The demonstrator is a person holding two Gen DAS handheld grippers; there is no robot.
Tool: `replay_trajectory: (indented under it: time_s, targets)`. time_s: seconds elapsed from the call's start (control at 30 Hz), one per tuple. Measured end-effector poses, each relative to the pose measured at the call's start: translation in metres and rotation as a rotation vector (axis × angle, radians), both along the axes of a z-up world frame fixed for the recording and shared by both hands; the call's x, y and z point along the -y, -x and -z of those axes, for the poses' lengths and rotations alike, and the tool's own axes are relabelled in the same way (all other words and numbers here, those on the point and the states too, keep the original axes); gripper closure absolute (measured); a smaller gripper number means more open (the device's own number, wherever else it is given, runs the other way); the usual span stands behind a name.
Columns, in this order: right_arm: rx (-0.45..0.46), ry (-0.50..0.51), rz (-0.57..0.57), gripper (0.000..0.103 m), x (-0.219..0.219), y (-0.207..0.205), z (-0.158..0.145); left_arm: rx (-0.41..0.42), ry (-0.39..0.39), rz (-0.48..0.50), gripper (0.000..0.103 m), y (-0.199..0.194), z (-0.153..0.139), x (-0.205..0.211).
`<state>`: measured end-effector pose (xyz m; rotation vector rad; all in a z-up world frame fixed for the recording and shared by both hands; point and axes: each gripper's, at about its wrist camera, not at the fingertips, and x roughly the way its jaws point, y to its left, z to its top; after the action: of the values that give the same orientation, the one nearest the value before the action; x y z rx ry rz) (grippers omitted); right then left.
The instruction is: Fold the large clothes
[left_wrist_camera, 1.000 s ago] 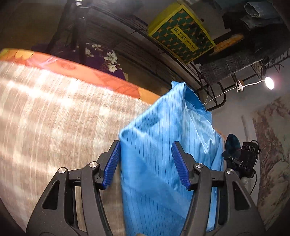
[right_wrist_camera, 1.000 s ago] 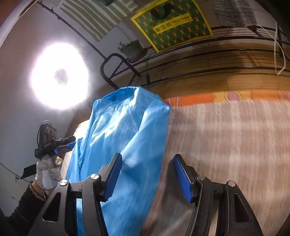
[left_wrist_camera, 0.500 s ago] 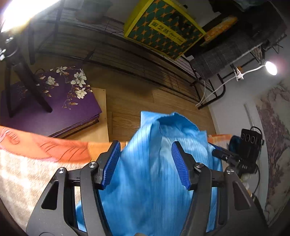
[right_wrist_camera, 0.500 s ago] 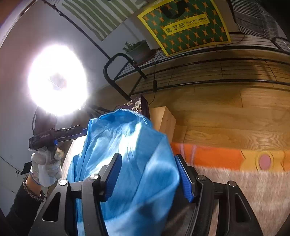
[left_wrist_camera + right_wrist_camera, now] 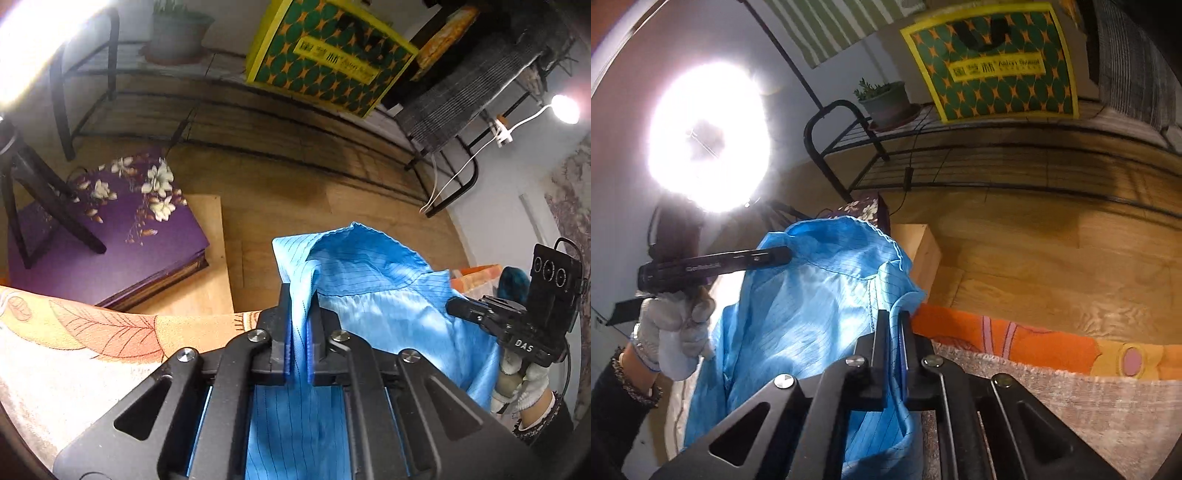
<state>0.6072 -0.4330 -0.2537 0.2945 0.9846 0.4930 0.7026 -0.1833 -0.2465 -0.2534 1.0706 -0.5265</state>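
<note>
A light blue pinstriped garment point(image 5: 373, 295) hangs bunched between both grippers above the far edge of the blanket-covered table point(image 5: 74, 354). My left gripper point(image 5: 299, 295) is closing its jaws, and the blue pads pinch a fold near the collar. In the right wrist view my right gripper point(image 5: 891, 318) is closing likewise, pads pressed on the blue garment point(image 5: 798, 314) at its other shoulder. Each gripper shows in the other's view, held by a gloved hand point(image 5: 672, 332): the right gripper point(image 5: 480, 317) and the left gripper point(image 5: 775, 254).
Beyond the table's orange-bordered edge point(image 5: 1015, 343) lies wooden floor with a purple floral box point(image 5: 110, 229) and a pale wooden box point(image 5: 923, 251). A black wire rack point(image 5: 258, 96) holds a green-yellow box point(image 5: 332, 62) and a potted plant point(image 5: 886, 99). A ring light point(image 5: 705, 136) glares.
Both grippers have gone from open, straddling the blue cloth, to shut on it. Both moved toward the table's far edge, so the floor and boxes have come into view.
</note>
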Motion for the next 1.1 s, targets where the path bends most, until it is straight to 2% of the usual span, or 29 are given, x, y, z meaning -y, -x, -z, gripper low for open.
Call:
replay_trajectory:
  time_s: [0.07,0.37,0.57,0.77,0.9,1.1]
  targets:
    - [0.028,0.011,0.010,0.102,-0.001,0.005,-0.010,0.020,0.040,-0.007,0.102,0.007,-0.009,-0.004]
    - [0.122,0.010,0.037,0.103,0.002,0.047,-0.070,0.118,0.097,0.021,0.102,0.054,-0.070,-0.015]
    - [0.168,-0.019,0.019,0.103,0.002,0.093,-0.119,0.185,0.113,0.053,0.102,0.114,-0.123,-0.026]
    - [0.196,-0.024,-0.010,0.103,-0.007,0.157,-0.162,0.264,0.078,0.084,0.102,0.187,-0.168,-0.034]
    - [0.210,-0.011,-0.025,0.103,-0.015,0.205,-0.180,0.280,0.068,0.103,0.102,0.241,-0.178,-0.044]
    - [0.211,0.003,-0.063,0.103,-0.025,0.295,-0.194,0.290,0.067,0.107,0.102,0.336,-0.172,-0.062]
